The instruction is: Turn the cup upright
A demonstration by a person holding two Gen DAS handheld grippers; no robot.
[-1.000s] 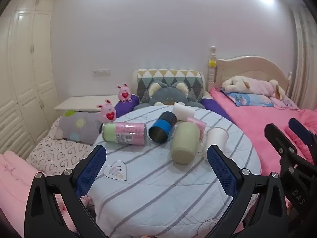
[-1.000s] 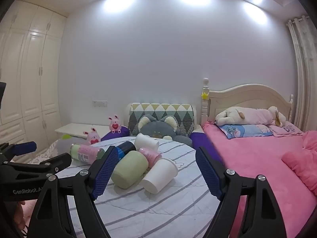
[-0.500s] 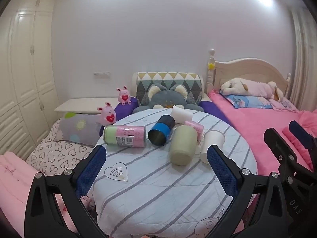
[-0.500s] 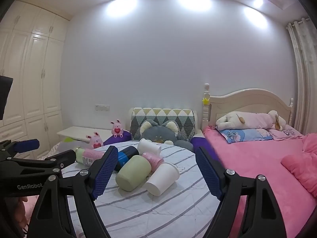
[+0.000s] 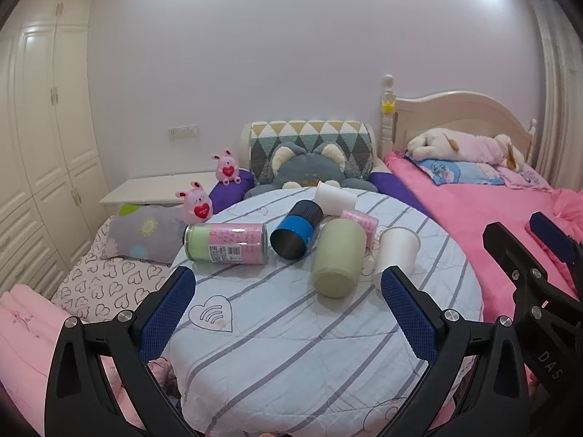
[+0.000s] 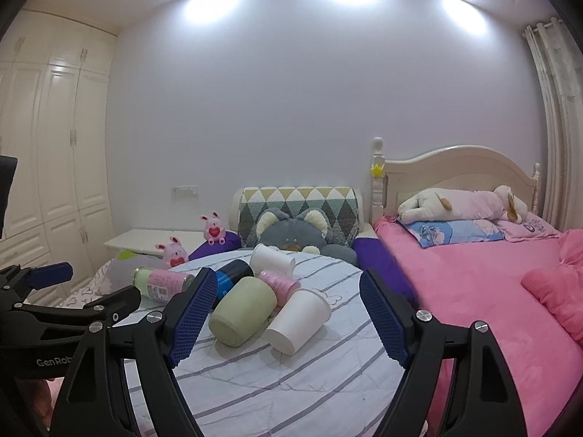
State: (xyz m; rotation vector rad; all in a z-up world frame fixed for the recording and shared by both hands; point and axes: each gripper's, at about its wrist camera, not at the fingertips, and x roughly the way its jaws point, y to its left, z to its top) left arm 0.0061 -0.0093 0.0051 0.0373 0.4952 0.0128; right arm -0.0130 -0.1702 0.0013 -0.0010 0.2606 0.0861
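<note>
Left gripper: black frame, blue textured pads, jaws spread wide, nothing between them and nothing touched. It hangs over the near part of the round table under a white quilted cloth with grey stripes. Seen side-on from the right wrist view, the same gripper sits at the far left, well short of the cups.

Right gripper: same build, jaws also wide apart, holding nothing. It is above the table's near edge; the pale cups show in the gap between its pads but are clear of both. From the left wrist view it shows at the right edge, over the pink bed cover.

Cups, all lying on their sides in a loose cluster at the table's far half:
- sage-green cylindrical cup, base toward the cameras, nearest the grippers.
- white paper cup, just right of the green one.
- blue-and-black cup, open mouth facing the camera, left of the green one.
- pink and green labelled can, farthest left.
- small pink patterned cup, behind the green one.
- second white cup, farthest back.

None stands upright.
</note>
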